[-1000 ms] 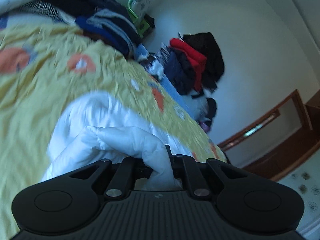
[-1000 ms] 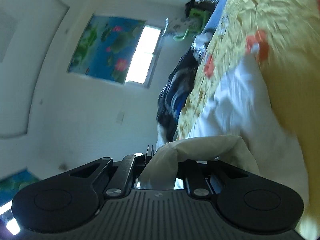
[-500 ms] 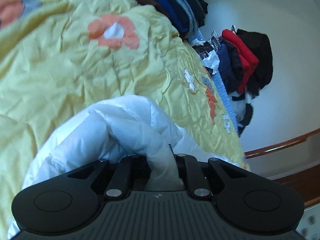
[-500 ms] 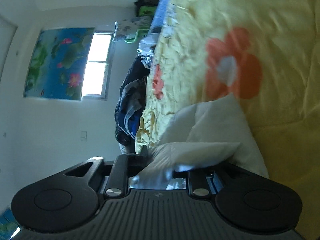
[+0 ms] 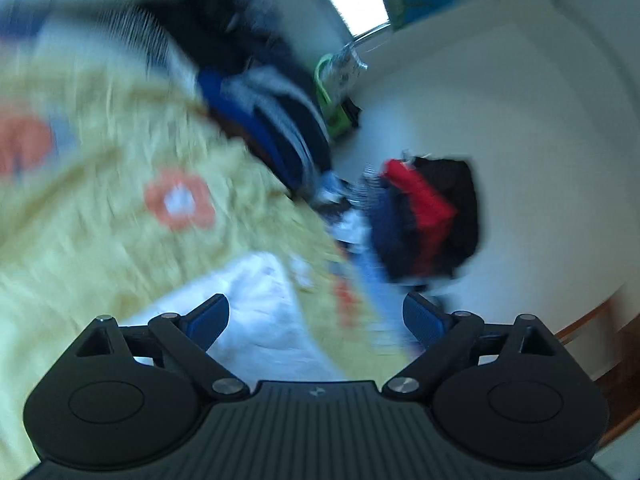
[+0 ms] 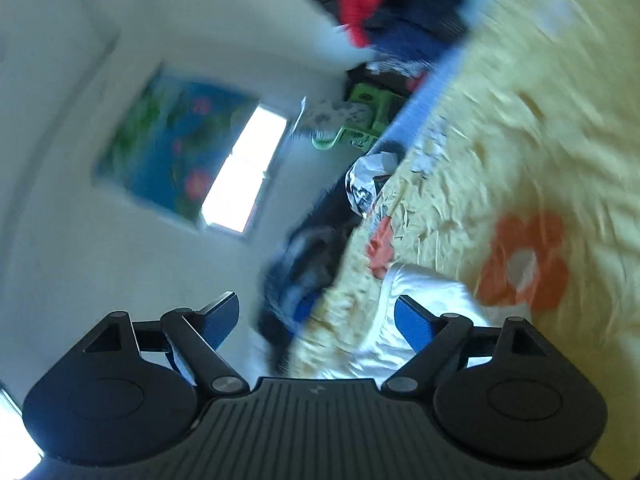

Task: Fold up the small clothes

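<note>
Small white cloth garment point(image 5: 256, 312) lying on the yellow flowered bedsheet point(image 5: 100, 240), our left gripper point(image 5: 316, 320) and right gripper point(image 6: 316, 316) just opened, fingers spread wide, pinching nothing.

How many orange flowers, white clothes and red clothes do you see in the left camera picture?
Left wrist view, blurred:
Orange flowers on the yellow bedspread: 2 clear ones
White garment lying on the bedspread: 1
Red garment in the far pile: 1
Total: 4
</note>
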`<state>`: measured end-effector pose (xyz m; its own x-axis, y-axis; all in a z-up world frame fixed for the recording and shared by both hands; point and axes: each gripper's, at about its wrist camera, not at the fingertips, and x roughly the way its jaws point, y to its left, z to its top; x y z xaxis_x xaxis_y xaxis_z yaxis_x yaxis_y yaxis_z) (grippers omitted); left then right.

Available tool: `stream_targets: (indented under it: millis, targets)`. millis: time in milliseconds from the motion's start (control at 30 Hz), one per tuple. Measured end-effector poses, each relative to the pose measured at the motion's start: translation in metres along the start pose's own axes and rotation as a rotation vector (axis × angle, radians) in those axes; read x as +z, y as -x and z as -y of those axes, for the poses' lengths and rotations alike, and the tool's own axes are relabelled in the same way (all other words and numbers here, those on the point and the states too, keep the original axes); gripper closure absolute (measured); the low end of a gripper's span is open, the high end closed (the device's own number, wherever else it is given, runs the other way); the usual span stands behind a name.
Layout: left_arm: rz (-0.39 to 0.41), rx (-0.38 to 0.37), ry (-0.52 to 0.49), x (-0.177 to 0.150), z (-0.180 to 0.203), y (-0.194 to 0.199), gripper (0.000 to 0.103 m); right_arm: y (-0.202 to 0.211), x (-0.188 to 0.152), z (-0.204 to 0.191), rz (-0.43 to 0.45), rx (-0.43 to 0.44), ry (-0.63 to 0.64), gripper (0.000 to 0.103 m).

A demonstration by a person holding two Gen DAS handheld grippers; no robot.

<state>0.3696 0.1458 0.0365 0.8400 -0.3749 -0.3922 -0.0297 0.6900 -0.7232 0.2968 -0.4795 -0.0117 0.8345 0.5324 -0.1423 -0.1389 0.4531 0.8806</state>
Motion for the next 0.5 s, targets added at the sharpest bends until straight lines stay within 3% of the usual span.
stream_targets:
  millis: [100,167,267,367,433,500]
  targets:
    - [0.081,0.318,-0.496,-0.05,0.065,-0.023,0.008,-0.028,-0.028,-0.05,-0.079,-0.226,0.389,0.021]
    - [0.091,0.427,-0.714,-0.083,0.089,-0.05,0.008,-0.05,-0.044,-0.065,-0.139,-0.267,0.53,0.021]
    - [0.035,0.424,-0.815,-0.102,0.1,-0.089,0.008,-0.083,-0.054,-0.067,-0.204,-0.283,0.583,0.023]
    - [-0.032,0.509,-0.872,-0.106,0.098,-0.13,0.007,-0.111,-0.059,-0.06,-0.222,-0.398,0.657,0.023]
    - [-0.057,0.541,-0.894,-0.109,0.089,-0.148,0.007,-0.129,-0.056,-0.042,-0.263,-0.452,0.638,0.022]
    - [-0.077,0.535,-0.869,-0.109,0.078,-0.155,0.006,-0.134,-0.053,-0.02,-0.279,-0.435,0.593,0.02]
